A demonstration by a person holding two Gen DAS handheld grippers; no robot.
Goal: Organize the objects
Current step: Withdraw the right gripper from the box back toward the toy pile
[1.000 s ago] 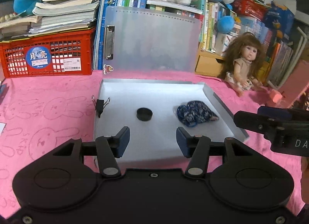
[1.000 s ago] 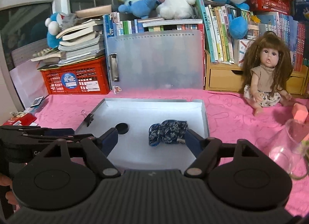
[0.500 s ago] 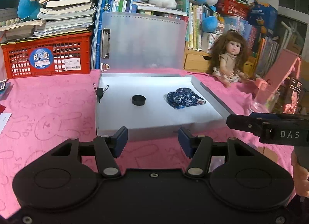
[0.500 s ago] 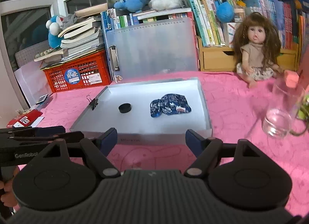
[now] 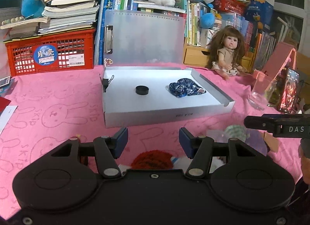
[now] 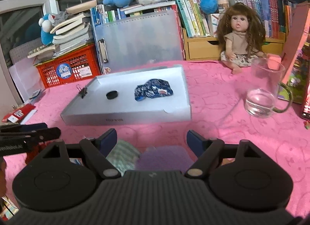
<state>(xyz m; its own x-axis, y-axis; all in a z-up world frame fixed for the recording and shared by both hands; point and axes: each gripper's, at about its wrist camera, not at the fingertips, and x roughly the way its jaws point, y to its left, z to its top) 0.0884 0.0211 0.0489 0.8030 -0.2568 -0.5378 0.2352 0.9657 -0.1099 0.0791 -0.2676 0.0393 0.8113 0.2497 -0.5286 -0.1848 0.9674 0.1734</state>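
Tray [image 5: 168,115] sits mid-table w/ black cap [image 5: 142,90] & blue cloth [image 5: 184,89] inside; left gripper [image 5: 153,142] & right gripper [image 6: 152,140] both spread, holding nothing.

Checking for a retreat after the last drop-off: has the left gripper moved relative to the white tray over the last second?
Yes. The left gripper has pulled back toward the person: its fingertips were over the white tray floor, and now sit short of the tray's near wall, above the pink cloth.
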